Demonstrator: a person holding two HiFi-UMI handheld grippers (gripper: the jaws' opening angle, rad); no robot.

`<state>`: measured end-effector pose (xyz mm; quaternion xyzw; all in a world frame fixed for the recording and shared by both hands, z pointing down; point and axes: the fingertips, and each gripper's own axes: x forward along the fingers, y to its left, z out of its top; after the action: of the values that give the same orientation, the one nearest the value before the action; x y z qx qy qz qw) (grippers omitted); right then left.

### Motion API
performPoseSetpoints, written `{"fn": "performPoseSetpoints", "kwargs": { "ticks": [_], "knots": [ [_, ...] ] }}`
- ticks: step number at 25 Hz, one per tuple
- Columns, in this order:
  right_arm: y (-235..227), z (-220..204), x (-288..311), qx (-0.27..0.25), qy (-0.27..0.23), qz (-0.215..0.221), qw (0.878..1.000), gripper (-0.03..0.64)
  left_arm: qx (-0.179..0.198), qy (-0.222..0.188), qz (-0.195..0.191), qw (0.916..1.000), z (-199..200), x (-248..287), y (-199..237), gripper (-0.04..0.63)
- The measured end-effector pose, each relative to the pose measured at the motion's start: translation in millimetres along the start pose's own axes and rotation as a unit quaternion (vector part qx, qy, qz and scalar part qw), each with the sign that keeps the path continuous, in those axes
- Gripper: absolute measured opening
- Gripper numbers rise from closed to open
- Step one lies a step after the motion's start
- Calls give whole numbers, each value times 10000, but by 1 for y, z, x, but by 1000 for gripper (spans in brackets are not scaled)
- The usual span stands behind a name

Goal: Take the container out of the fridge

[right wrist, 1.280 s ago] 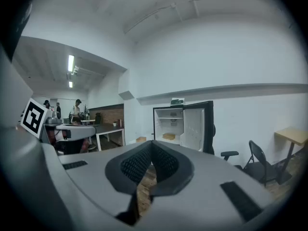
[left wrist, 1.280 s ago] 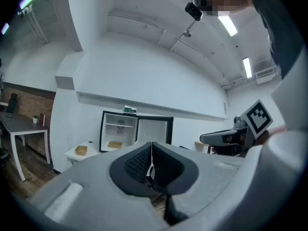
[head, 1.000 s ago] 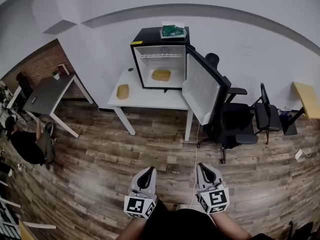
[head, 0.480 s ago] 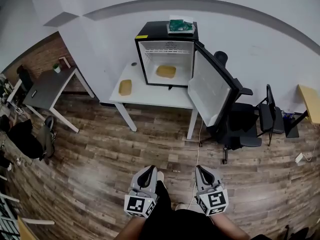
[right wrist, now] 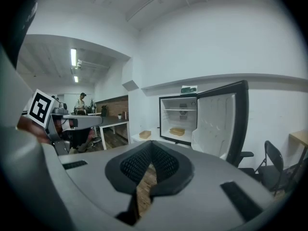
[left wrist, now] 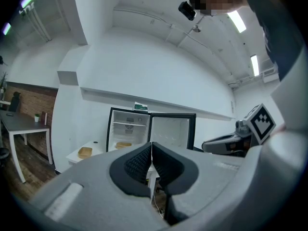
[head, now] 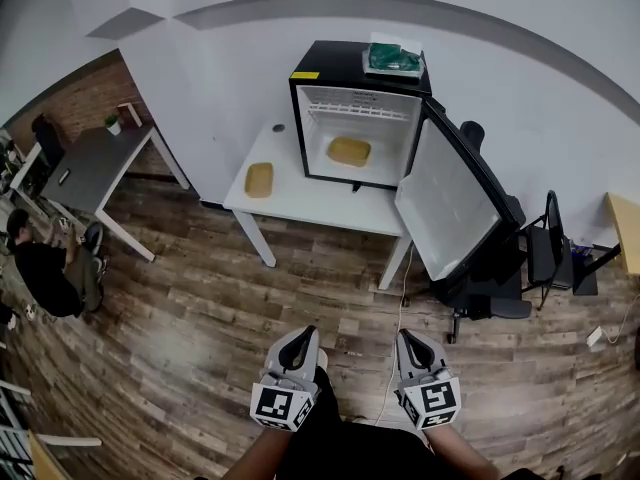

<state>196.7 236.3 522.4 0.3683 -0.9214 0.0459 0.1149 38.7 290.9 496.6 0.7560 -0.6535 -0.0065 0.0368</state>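
Observation:
A black mini fridge [head: 330, 68] stands on a white table [head: 300, 203] against the far wall, its door [head: 455, 203] swung wide to the right. A tan container [head: 348, 151] lies on the fridge's floor. A second tan container [head: 259, 179] sits on the table left of the fridge. Both grippers are held low, far from the fridge, over the wood floor. My left gripper [head: 303, 338] is shut and empty, and so is my right gripper [head: 408, 338]. The left gripper view shows the fridge [left wrist: 127, 129] beyond the touching pads [left wrist: 144, 160]. The right gripper view shows the container [right wrist: 177, 131] in it.
A green packet [head: 393, 60] lies on top of the fridge. Black office chairs [head: 540, 253] stand right of the open door. A grey desk [head: 85, 173] and a seated person [head: 45, 273] are at the left. A cable [head: 398, 318] runs across the floor.
The fridge and table have shifted right and a little lower in the head view. Both grippers stay shut and low.

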Motion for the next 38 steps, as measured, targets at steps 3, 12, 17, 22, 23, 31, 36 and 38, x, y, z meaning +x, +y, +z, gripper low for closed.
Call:
{"fn": "performPoseSetpoints", "kwargs": {
  "ticks": [3,12,17,22,23,31,36,38],
  "knots": [
    [-4,5,32,-16,73,-46,10000,0,-64,-19,-51,10000,3,19,27,16],
    [-29,44,123,75,176,-431,9989,0,-119,-72,-229,9996,29,88,110,17],
    [-34,65,167,52,172,-606,9980,0,-186,-54,-400,9990,34,121,148,17],
    [-36,78,207,-4,220,-759,9969,0,-236,-80,-604,9979,35,148,177,17],
    [-36,80,214,-26,216,-801,9966,0,-235,-89,-661,9975,34,152,181,17],
    [-17,94,256,-1,229,-811,9964,0,-306,78,-1014,9943,19,167,202,17],
    [-14,93,265,-102,325,-757,9966,0,-407,96,-942,9947,16,170,213,17],
    [-17,92,269,-85,344,-754,9965,0,-436,146,-873,9951,12,171,218,17]
  ]
}}
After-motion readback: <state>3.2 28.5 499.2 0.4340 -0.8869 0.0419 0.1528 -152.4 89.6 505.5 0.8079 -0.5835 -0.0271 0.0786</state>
